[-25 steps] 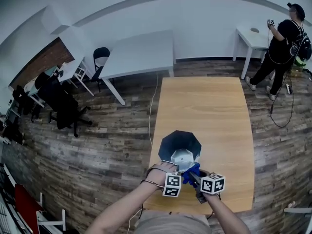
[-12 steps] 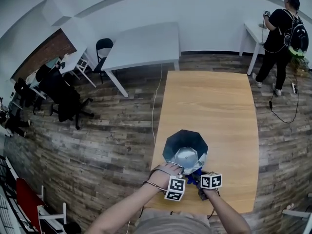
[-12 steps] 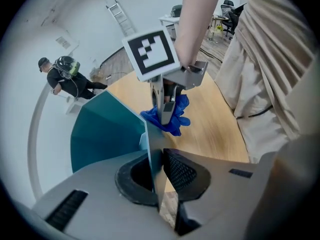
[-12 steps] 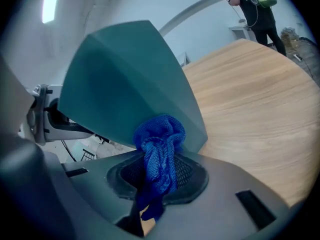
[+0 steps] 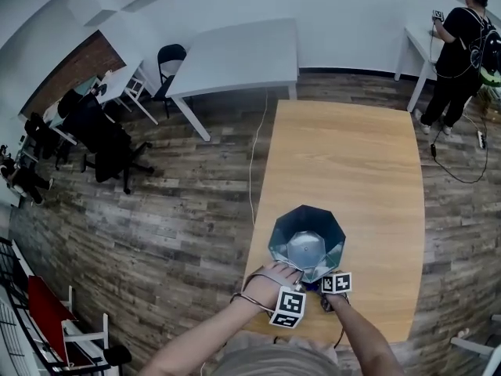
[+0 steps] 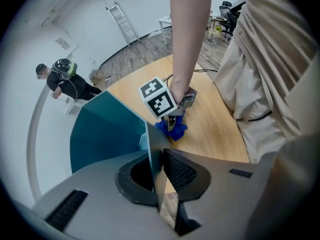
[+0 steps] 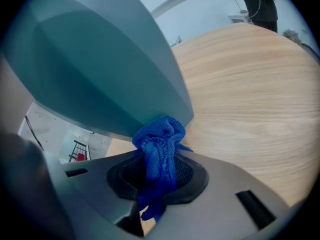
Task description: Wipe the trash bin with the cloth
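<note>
Currently the wiping step is in hand. The trash bin [image 5: 291, 227] stands at the table's [image 5: 344, 155] 6 o'clock end. The left tool [image 6: 156, 170] is closed on the bin's rim, steadying it; the right tool [image 7: 161, 173] grips the blue cloth [image 7: 161, 141] against the outer wall at 5 o'clock. Next, probably: sweep the cloth along that wall under steady pressure.

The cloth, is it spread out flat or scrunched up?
Scrunched up: the cloth is a bunched wad pinched in the right gripper, against the trash bin.
</note>
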A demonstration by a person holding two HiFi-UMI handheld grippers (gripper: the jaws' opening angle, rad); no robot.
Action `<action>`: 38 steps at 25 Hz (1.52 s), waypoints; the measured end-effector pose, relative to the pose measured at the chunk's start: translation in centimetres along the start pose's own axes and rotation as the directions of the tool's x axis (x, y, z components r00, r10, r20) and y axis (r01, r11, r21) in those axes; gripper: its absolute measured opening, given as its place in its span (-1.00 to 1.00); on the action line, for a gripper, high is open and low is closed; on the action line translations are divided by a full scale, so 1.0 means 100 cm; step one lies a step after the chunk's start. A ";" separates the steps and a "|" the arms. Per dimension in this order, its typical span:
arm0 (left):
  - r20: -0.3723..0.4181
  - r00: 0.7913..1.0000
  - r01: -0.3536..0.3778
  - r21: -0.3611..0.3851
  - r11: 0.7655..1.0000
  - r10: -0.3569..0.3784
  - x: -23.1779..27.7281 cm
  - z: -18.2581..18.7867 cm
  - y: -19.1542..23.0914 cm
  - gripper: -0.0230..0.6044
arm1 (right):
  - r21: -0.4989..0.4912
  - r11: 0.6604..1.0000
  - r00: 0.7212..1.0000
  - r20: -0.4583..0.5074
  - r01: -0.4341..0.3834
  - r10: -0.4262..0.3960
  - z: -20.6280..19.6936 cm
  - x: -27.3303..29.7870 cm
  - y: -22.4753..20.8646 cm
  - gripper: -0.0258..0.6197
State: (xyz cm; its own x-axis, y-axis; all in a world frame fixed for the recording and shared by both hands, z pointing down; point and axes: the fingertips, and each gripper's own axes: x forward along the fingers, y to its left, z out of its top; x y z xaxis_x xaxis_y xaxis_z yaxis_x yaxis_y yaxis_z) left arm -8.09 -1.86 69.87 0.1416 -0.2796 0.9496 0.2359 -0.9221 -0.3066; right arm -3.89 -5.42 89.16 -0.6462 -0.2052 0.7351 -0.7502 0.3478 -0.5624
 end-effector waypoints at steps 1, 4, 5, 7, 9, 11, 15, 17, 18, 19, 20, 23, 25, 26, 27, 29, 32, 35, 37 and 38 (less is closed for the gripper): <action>0.001 1.000 0.000 0.001 1.000 0.000 -0.001 -0.001 0.001 -0.79 | 0.030 0.999 0.999 -0.030 0.014 -0.013 -0.008 0.006 -0.003 -0.68; 0.005 1.000 -0.005 -0.005 1.000 0.005 -0.002 -0.006 0.002 -0.79 | 0.126 0.991 0.994 -0.105 0.053 -0.040 -0.028 0.018 -0.005 -0.68; 0.005 1.000 -0.006 -0.008 1.000 0.006 -0.001 -0.007 0.003 -0.79 | 0.116 0.992 0.995 -0.083 0.057 -0.048 -0.023 0.019 -0.005 -0.68; 0.002 1.000 -0.005 -0.015 1.000 0.005 0.000 -0.009 0.003 -0.79 | 0.065 0.996 0.998 -0.028 0.061 -0.059 -0.010 0.020 -0.003 -0.68; 0.000 1.000 -0.006 -0.020 1.000 0.006 0.001 -0.008 0.003 -0.79 | 0.039 0.998 0.998 -0.001 0.056 -0.056 -0.003 0.012 -0.002 -0.68; -0.003 1.000 -0.012 -0.025 1.000 0.012 0.000 -0.006 0.002 -0.79 | 0.031 0.999 0.999 0.019 0.045 -0.046 -0.001 -0.003 0.001 -0.68; -0.012 1.000 -0.020 -0.041 0.999 0.020 -0.002 -0.008 0.000 -0.79 | -0.002 1.000 0.997 0.075 -0.002 0.002 0.005 -0.039 0.020 -0.68; -0.015 1.000 -0.018 -0.057 0.998 0.018 -0.001 -0.008 0.000 -0.79 | -0.021 0.999 0.994 0.108 -0.032 0.034 0.010 -0.060 0.033 -0.68; -0.017 1.000 -0.017 -0.068 0.998 0.016 0.000 -0.007 0.000 -0.79 | -0.028 0.998 0.991 0.126 -0.049 0.052 0.011 -0.072 0.039 -0.68; -0.019 1.000 -0.017 -0.081 0.997 0.015 0.000 -0.005 0.000 -0.79 | -0.032 0.997 0.987 0.142 -0.066 0.070 0.011 -0.083 0.045 -0.68; -0.022 1.000 -0.016 -0.093 0.996 0.014 0.001 -0.003 -0.001 -0.79 | -0.037 0.996 0.983 0.159 -0.082 0.087 0.011 -0.096 0.052 -0.68; -0.033 0.999 -0.005 -0.129 0.992 0.001 0.002 0.001 0.000 -0.79 | -0.062 0.990 0.968 0.213 -0.124 0.134 0.015 -0.132 0.073 -0.68; -0.036 0.999 0.005 -0.152 0.988 -0.011 0.002 0.003 0.002 -0.79 | -0.077 0.986 0.955 0.246 -0.151 0.165 0.020 -0.155 0.090 -0.68; -0.035 0.999 0.009 -0.163 0.987 -0.015 0.001 0.004 0.003 -0.79 | -0.085 0.983 0.949 0.260 -0.163 0.180 0.022 -0.166 0.098 -0.68; -0.031 0.999 0.013 -0.177 0.984 -0.019 0.000 0.005 0.004 -0.79 | -0.094 0.980 0.942 0.274 -0.175 0.194 0.025 -0.177 0.106 -0.68; -0.009 1.000 0.026 -0.220 0.975 -0.029 -0.002 0.010 0.007 -0.79 | -0.113 0.974 0.929 0.299 -0.195 0.221 0.031 -0.194 0.120 -0.68; 0.043 0.998 0.054 -0.302 0.952 -0.043 -0.006 0.020 0.012 -0.80 | -0.133 0.967 0.912 0.327 -0.217 0.249 0.040 -0.212 0.134 -0.68; 0.051 0.998 0.060 -0.321 0.945 -0.047 -0.008 0.023 0.013 -0.81 | -0.148 0.963 0.905 0.336 -0.224 0.262 0.047 -0.215 0.145 -0.68; 0.050 0.998 0.063 -0.321 0.945 -0.049 -0.008 0.024 0.013 -0.82 | -0.150 0.963 0.906 0.333 -0.223 0.262 0.051 -0.210 0.148 -0.68; 0.051 0.997 0.064 -0.319 0.946 -0.050 -0.007 0.025 0.013 -0.82 | -0.148 0.964 0.907 0.331 -0.223 0.261 0.053 -0.205 0.148 -0.68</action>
State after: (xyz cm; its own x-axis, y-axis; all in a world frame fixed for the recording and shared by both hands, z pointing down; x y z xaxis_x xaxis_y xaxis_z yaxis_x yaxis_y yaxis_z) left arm -5.51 -2.23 68.58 0.1785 -0.2189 0.9593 -0.0741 -0.9752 -0.2088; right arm -2.45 -0.87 63.76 -0.8280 -0.3979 0.3950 -0.5580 0.5158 -0.6501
